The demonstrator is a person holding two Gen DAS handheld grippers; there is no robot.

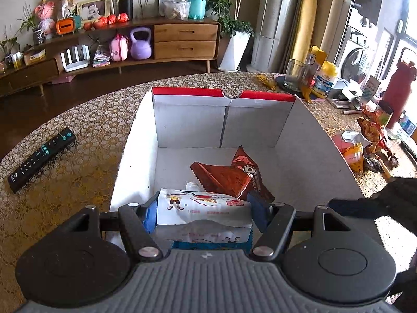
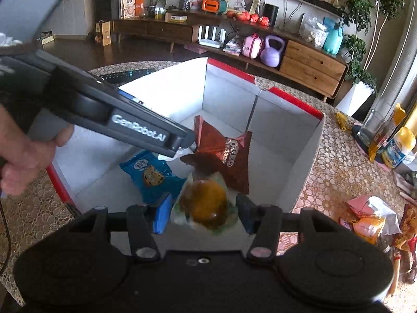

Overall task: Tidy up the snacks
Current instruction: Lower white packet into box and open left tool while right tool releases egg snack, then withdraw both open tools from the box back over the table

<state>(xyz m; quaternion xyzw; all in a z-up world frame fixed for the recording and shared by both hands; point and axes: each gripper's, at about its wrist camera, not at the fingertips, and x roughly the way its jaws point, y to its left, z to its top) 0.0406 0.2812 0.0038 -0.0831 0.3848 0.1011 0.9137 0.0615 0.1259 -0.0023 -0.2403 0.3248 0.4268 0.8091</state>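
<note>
A white cardboard box with a red rim stands on the table. Two brown Oreo packets and a blue snack packet lie in it. My left gripper is shut on a white spouted drink pouch and holds it over the box's near edge; its body crosses the right wrist view. My right gripper is shut on a clear-wrapped yellow-brown cake, held over the box.
A black remote lies left of the box. Loose snack packets, a glass, bottles and a red flask crowd the table's right side. A TV cabinet stands across the room.
</note>
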